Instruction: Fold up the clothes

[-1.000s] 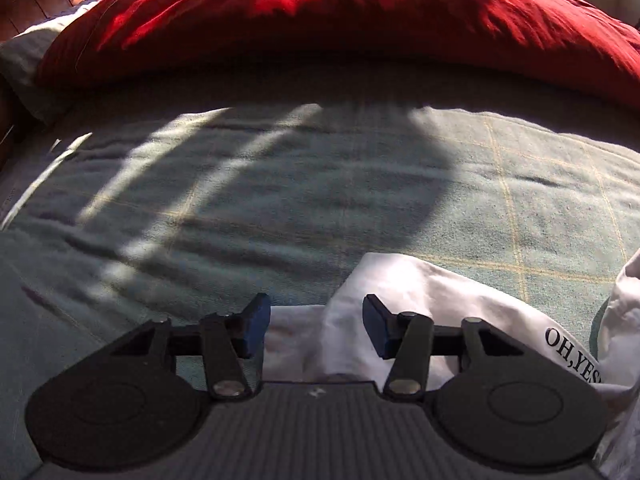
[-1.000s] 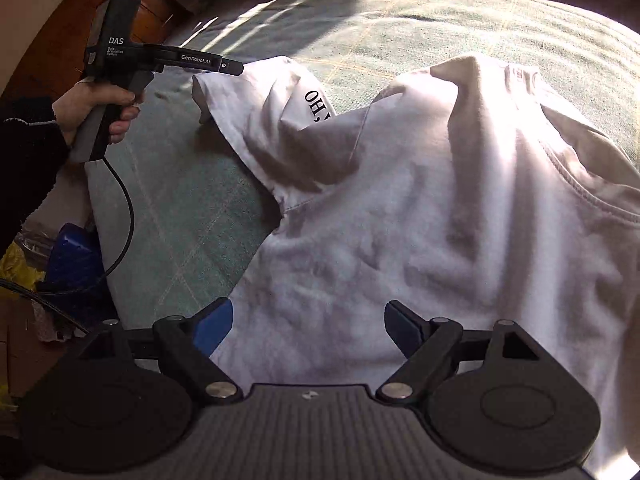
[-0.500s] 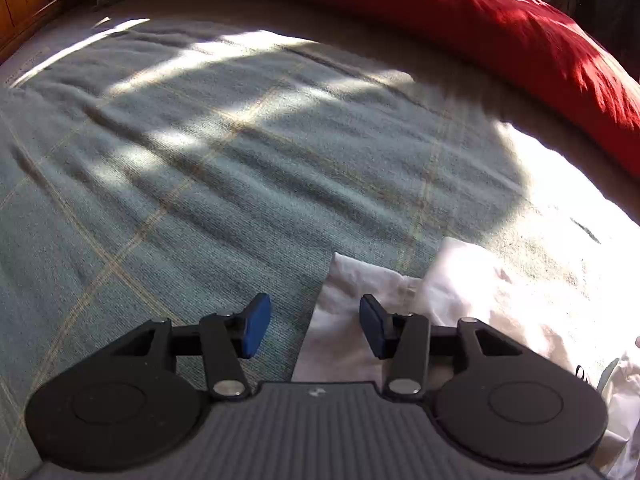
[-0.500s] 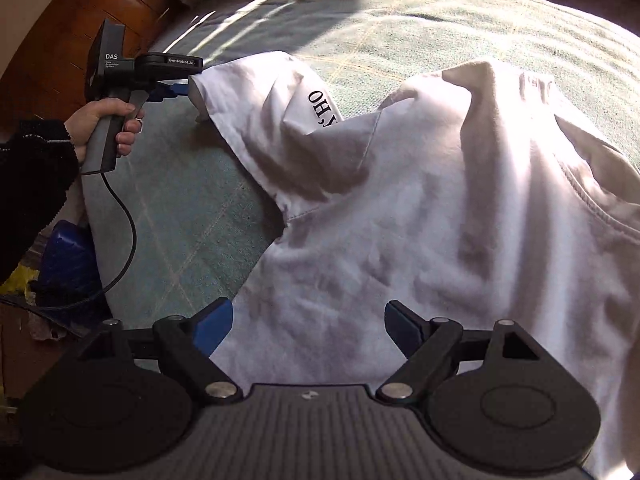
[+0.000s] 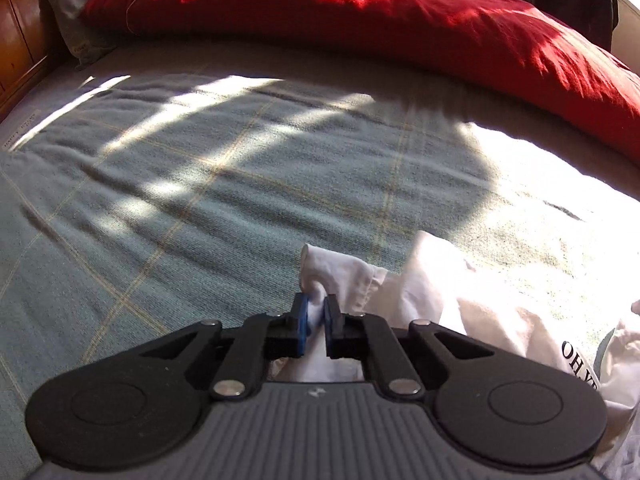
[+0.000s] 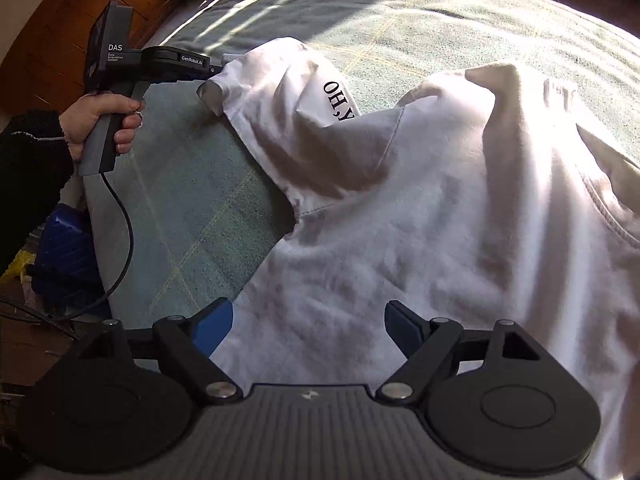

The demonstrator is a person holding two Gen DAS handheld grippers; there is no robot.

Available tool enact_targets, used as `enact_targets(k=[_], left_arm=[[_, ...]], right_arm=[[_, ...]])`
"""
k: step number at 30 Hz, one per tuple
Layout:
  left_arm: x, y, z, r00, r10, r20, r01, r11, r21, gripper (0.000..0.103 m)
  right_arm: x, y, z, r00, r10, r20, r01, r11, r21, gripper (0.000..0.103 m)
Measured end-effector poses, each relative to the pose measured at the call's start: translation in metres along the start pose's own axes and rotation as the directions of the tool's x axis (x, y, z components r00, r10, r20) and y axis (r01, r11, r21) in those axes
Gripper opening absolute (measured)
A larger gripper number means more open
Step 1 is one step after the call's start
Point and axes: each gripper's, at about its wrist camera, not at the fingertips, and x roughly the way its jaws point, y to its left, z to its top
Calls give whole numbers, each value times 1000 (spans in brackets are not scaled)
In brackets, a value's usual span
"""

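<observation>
The white T-shirt [image 6: 420, 216] lay spread on the green checked bedcover [image 5: 200, 184], one sleeve drawn out sideways. The left gripper [image 5: 316, 320] had its jaws pinching that sleeve's cuff, apparently lifted slightly off the cover. The right gripper [image 6: 308, 320] hung over the shirt's body, jaws spread wide, holding nothing.

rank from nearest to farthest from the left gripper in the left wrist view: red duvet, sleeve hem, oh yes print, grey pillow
1. sleeve hem, pinched in the left gripper.
2. OH YES print, low right.
3. red duvet, across the far side.
4. grey pillow, far left corner.
</observation>
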Motion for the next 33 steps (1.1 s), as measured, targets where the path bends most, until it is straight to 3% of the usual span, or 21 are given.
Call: enact_targets(k=[3, 9, 15, 19, 21, 24, 26, 27, 29, 30, 31, 33], left_arm=[[-16, 17, 8, 998, 42, 39, -41, 999, -34, 6], [-24, 52, 11, 982, 188, 15, -187, 981, -57, 6], [-21, 87, 6, 944, 327, -37, -329, 939, -96, 6], [-16, 95, 4, 911, 410, -46, -412, 909, -65, 6], [-15, 103, 4, 909, 410, -76, -415, 905, -94, 6], [-22, 99, 6, 957, 283, -67, -290, 948, -134, 7], [-25, 74, 10, 987, 145, -61, -150, 986, -73, 7], [-26, 52, 15, 997, 39, -68, -41, 999, -24, 7], [-24, 11, 21, 990, -107, -97, 115, 989, 87, 16], [-22, -11, 22, 978, -172, -122, 189, 971, 147, 21], [-20, -33, 23, 960, -234, -152, 262, 943, 204, 28], [-15, -78, 13, 925, -311, -219, 373, 856, 359, 31]], right_arm=[[-2, -2, 0, 1000, -5, 5, 5, 1000, 4, 86], [-4, -10, -4, 1000, -23, 3, 23, 999, 30, 86], [-6, -12, -5, 1000, -26, 4, 26, 999, 34, 86], [-8, -14, -6, 999, -32, 1, 32, 999, 32, 86], [-9, -15, -6, 999, -32, 1, 32, 999, 33, 86], [-12, -17, -8, 1000, -27, 3, 27, 999, 32, 87], [-11, -17, -8, 1000, -23, 1, 23, 999, 31, 87], [-10, -17, -8, 1000, -22, -1, 22, 999, 31, 87], [-9, -16, -6, 1000, -19, -4, 19, 1000, 24, 87], [-8, -15, -5, 1000, -17, -4, 17, 1000, 20, 86], [-7, -14, -4, 1000, -15, -5, 15, 1000, 15, 86], [-6, -12, -2, 1000, -10, -4, 10, 1000, 8, 86]])
